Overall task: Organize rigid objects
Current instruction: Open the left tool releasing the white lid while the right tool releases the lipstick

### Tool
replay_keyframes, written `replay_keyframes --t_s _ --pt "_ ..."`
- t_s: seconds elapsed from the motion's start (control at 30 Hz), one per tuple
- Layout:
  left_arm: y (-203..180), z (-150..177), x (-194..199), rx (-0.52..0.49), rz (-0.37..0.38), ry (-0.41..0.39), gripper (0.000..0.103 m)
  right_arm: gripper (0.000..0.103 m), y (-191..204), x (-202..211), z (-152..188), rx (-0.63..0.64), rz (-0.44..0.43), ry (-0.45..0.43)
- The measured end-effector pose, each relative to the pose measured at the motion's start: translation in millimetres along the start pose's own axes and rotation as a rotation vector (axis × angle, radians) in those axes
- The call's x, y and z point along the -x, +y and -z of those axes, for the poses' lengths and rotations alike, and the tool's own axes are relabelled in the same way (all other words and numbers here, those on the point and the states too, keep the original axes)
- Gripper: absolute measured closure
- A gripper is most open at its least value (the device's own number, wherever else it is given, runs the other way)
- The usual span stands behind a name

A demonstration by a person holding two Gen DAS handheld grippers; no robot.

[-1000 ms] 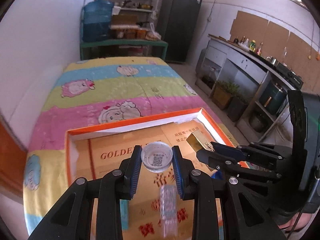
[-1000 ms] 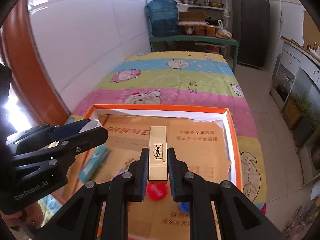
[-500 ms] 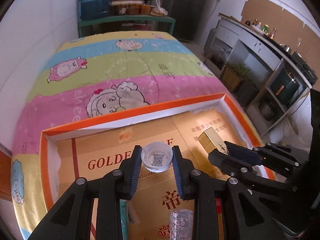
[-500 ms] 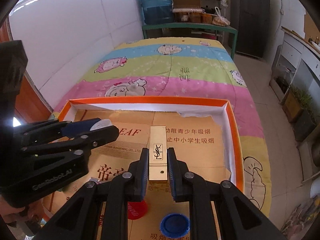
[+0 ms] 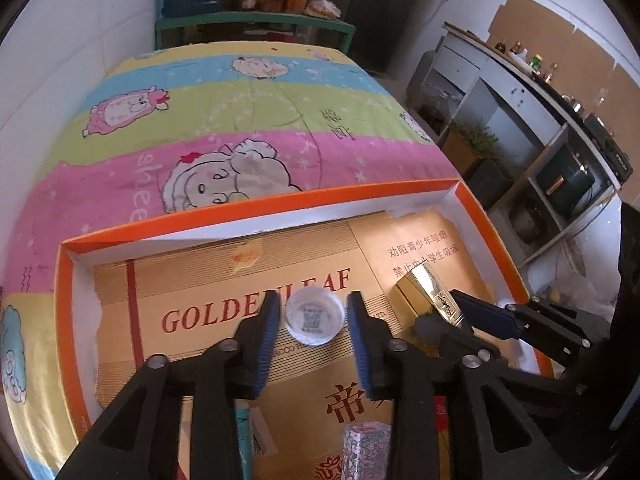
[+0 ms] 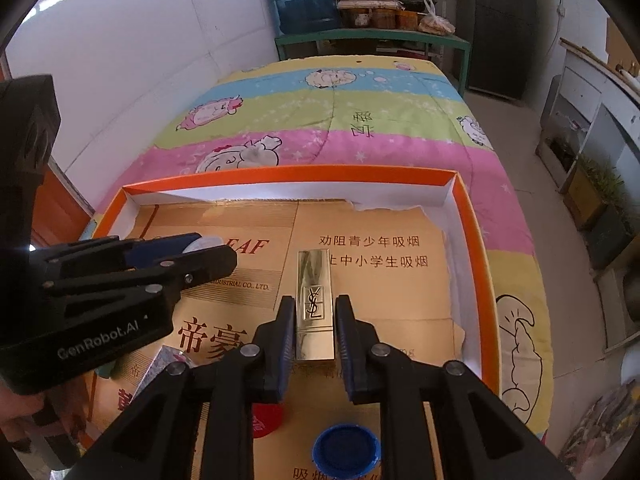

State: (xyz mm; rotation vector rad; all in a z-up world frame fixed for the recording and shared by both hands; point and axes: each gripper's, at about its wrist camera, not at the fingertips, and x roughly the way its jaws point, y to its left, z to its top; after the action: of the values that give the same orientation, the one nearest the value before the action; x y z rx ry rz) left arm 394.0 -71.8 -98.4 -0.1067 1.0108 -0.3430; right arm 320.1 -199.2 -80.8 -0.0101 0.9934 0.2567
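Both claws have just been opening since a second ago. My left claw stands apart around the clear cap; my right claw is loose beside the gold lipstick.

Bed under a striped quilt: yellow, blue, green and pink bands, printed with cartoon sheep. Directly on the quilt, at the near end, an orange tray with white inner walls, lined with gold cardboard bearing red lettering. On the cardboard: clear cap, gold lipstick case lying flat, blue cap, red cap partly hidden, patterned tube, teal stick. Far end of the quilt against a green shelf frame.
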Motion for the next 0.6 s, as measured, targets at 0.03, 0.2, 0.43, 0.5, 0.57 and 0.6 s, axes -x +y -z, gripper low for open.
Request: replay_keyframes --t_s 0.03,0.2,0.43,0.5,0.57,0.6 --pt "0 1 3 0.004 0.006 -0.008 0.052 0.072 1 1 1 0.000 0.004 -0.003" --pt "-4 6 28 0.002 0.030 -0.066 0.050 0.058 3 17 2 -0.007 0.024 -0.050" --pt "-14 27 80 0.006 0.103 -0.140 0.050 0.058 6 47 11 -0.044 0.010 -0.091" --pt "-16 38 93 -0.001 0.093 -0.159 0.050 0.058 11 55 17 -0.048 0.000 -0.092" --pt "-18 50 109 -0.007 0.095 -0.185 0.050 0.058 16 63 23 -0.052 -0.013 -0.099" --pt "-19 55 116 -0.010 0.097 -0.196 0.050 0.058 19 67 26 -0.053 -0.018 -0.101"
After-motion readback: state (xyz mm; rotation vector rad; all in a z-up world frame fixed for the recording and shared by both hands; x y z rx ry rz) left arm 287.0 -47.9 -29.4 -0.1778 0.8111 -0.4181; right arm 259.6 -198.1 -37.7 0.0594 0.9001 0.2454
